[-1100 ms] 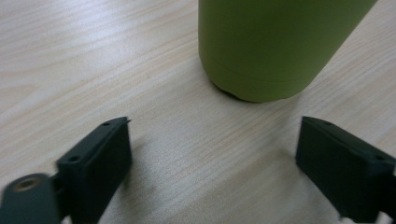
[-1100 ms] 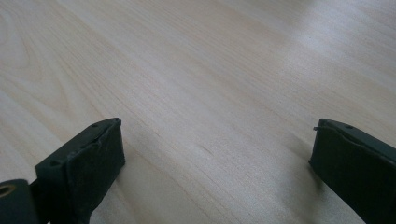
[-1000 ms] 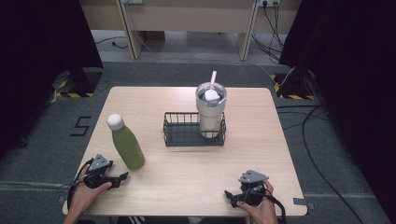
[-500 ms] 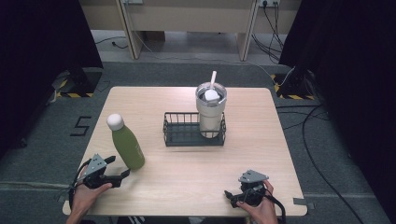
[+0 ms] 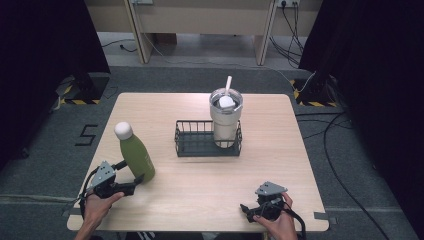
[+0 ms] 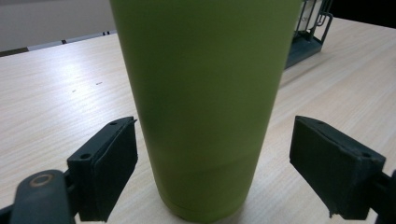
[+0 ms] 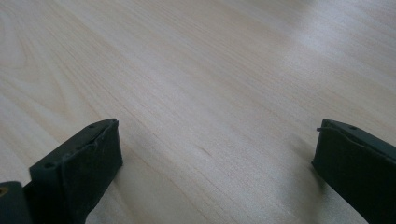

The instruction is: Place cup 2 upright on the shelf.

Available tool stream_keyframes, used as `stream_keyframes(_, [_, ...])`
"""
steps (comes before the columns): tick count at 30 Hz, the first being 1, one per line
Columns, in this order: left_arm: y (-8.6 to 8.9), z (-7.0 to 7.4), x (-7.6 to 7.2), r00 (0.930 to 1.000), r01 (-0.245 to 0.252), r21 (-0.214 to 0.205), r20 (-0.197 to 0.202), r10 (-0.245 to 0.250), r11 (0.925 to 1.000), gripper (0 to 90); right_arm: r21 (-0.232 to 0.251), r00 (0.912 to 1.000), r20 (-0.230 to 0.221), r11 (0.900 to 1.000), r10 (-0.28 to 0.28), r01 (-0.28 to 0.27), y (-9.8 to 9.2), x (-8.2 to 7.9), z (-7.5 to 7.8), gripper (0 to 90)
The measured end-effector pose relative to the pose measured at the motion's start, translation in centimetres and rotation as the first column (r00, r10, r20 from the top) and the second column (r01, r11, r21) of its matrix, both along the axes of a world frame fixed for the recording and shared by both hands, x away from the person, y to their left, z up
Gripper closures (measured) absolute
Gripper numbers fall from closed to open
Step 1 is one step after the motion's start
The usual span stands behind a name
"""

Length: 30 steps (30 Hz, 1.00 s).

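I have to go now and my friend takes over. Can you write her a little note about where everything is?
Left gripper: open, jaws on either side of the green bottle, not squeezing yet.
Right gripper: open, holding nothing, low over the table near the front edge.
Bottle stands upright at front left. The tumbler with a straw sits in the black wire basket mid-table.
Done: bottle lined up. Left: close on the bottle and lift; probably goes into the basket.

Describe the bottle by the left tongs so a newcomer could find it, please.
On the wooden table, look left of the black wire basket. There stands the green bottle with a white cap, between the open left tongs; the steel tumbler sits inside the basket.
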<state>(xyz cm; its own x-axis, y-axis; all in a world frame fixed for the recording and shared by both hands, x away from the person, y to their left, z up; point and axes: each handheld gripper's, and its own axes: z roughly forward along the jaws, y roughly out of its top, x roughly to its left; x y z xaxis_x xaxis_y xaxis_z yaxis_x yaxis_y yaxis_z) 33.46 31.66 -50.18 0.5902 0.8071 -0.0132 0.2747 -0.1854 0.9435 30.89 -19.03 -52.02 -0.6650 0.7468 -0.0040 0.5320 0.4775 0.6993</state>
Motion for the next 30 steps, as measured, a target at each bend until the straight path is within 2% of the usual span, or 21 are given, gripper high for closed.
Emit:
stream_keyframes(4, [0.0,0.0,0.5,1.0,-0.003,-0.012,0.003,0.003,0.9999,14.9,-0.002,1.0,0.003,1.0,0.004,-0.004,0.0,0.1,0.0,1.3])
stream_keyframes(26, [-1.6,-0.1,2.4,0.999,0.011,0.006,0.044,-0.011,0.9999,15.2,-0.002,1.0,0.001,1.0,0.003,-0.003,0.0,0.1,0.0,1.1])
stream_keyframes(30, [-1.7,-0.1,2.7,0.9988,0.009,-0.005,0.048,-0.009,0.9999,18.4,-0.002,1.0,0.001,1.0,0.003,-0.003,0.0,0.1,0.0,1.0])
